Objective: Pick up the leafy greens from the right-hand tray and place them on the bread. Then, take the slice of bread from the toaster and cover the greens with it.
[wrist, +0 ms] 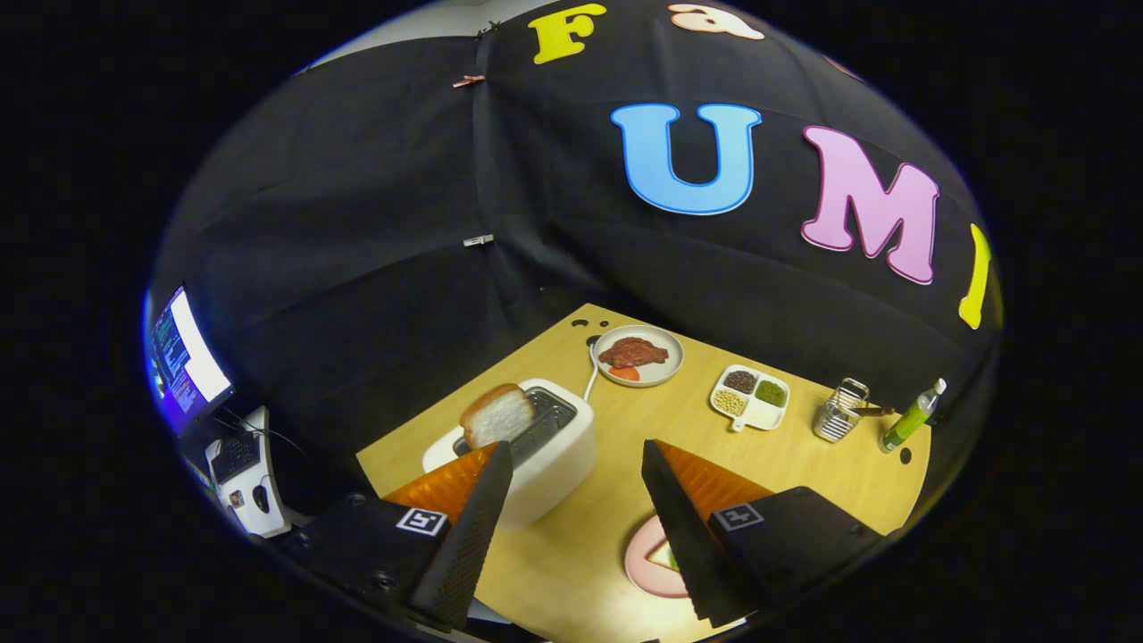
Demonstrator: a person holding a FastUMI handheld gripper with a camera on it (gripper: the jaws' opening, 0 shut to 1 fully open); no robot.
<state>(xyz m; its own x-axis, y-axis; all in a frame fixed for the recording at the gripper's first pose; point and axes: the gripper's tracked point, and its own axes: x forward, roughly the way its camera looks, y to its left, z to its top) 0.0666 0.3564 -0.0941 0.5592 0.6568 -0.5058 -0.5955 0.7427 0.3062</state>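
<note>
My gripper (576, 460) hangs high above the wooden table (804, 464), open, nothing between its fingers. A white toaster (545, 446) stands just beyond the left fingertip, with a slice of bread (496, 415) sticking up out of its slot. Under the right finger lies a pink plate (645, 563); a pale wedge with a bit of green (665, 558) shows on it, the rest hidden by the finger.
Farther off sit a white plate with brown meat and something red (638, 355), a divided white dish of beans (750, 397), a metal rack (839, 411) and a green bottle (911, 417). A lit monitor (183, 357) and a small device (241, 473) stand beside the table.
</note>
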